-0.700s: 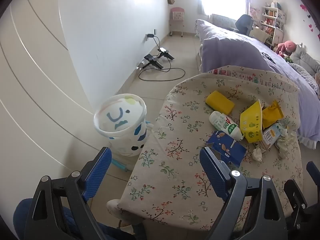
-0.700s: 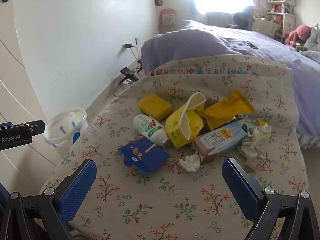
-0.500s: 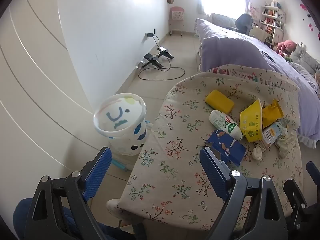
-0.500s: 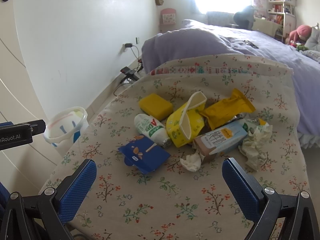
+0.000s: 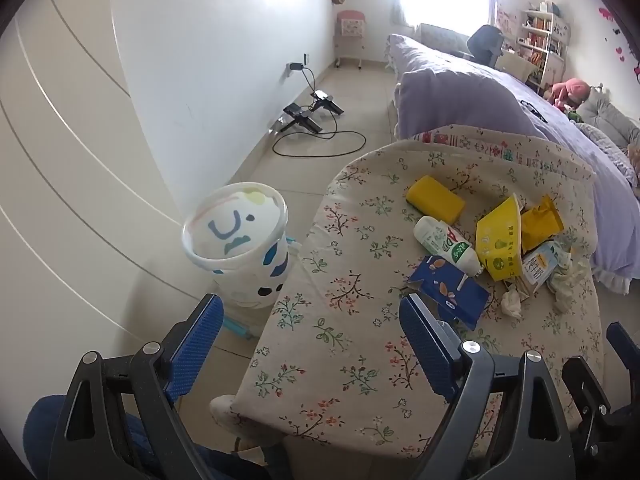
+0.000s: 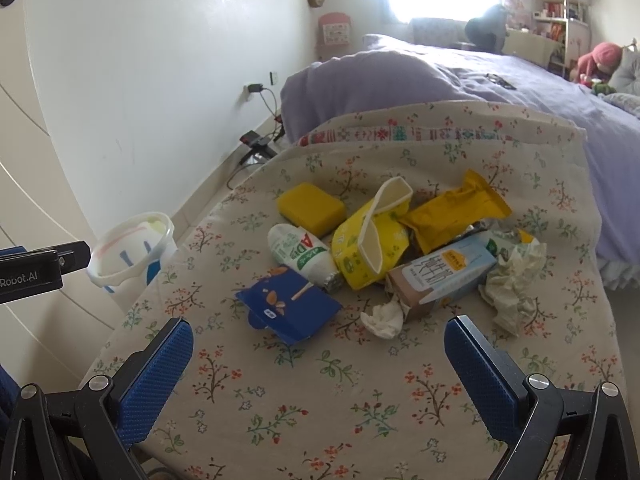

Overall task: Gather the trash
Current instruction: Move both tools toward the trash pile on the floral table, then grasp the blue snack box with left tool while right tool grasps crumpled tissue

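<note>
Both grippers wide open and empty, left gripper (image 5: 310,334), right gripper (image 6: 318,350), low over table (image 6: 360,420), facing trash pile (image 6: 384,248)

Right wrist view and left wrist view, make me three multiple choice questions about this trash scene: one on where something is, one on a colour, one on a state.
1. Where does the trash bin stand?
A. on the floor beside the table
B. on the bed
C. on the table

2. What colour is the flattened box nearest the right gripper?
A. red
B. blue
C. green

3. What state is the left gripper in?
A. shut on the bottle
B. shut on a tissue
C. open and empty

Answers:
1 A: the bin sits on the tiles next to the table edge.
2 B: its printed face is dark blue.
3 C: its fingers stand wide apart with nothing between them.
</note>
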The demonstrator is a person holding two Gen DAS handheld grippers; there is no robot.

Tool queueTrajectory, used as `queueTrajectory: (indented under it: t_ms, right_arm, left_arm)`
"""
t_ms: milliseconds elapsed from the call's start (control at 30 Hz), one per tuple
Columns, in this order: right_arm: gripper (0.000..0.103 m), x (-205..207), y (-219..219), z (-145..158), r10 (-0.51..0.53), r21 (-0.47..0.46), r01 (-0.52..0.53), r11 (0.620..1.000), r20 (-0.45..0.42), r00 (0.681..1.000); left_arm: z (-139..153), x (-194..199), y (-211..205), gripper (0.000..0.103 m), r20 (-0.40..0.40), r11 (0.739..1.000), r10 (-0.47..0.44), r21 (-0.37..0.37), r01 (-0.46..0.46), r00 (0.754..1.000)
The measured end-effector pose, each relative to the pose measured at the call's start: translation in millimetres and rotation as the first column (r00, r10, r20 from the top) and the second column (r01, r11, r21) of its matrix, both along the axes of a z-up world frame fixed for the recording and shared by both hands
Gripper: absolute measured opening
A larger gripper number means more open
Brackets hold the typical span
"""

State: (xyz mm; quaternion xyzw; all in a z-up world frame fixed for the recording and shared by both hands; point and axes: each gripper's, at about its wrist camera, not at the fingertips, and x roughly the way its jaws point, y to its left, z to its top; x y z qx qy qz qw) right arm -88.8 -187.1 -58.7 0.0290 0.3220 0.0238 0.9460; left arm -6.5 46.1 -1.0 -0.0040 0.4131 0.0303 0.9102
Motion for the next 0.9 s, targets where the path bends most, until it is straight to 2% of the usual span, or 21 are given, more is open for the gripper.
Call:
queueTrajectory:
  t_ms: [533,600,733,833,900]
  right_arm:
    - [0.103,2,-3,-1,-0.02,-0.001,0.02,1.0,-0.012,1.0]
    - [0.103,2,-6,0,-0.027,-0.015,0.027,1.0,-0.012,1.0]
    - [0.103,8,-17,13,-0.034,-0.042,0.032,0.999,-0.031,0.999]
    - [0.103,19,-50,35,-0.086,-0.038,0.085,0.996,-0.024,0.996]
    - [0.103,27,-75,46,-0.138,-0.04,0.137,0.99,-0.023,0.99]
  left_arm:
    - [-5,4,-3,0.092,-0.024,1.0,-0.014,-0.009,0.014,1.0]
    - [-9,13,-1,0.092,-0.065,0.998,-0.034,-0.052,0.03,0.997]
    - [-17,39,-2,0.091,-0.188,0.981,-0.094,-0.185,0.059,0.978]
    - [-21,52,-17,0.092,-0.236,0.972,-0.13,-0.222,0.077,0.963]
    - [-27,63,-34,0.092,-0.295,0.964,-0.173,-0.247,0.1,0.94]
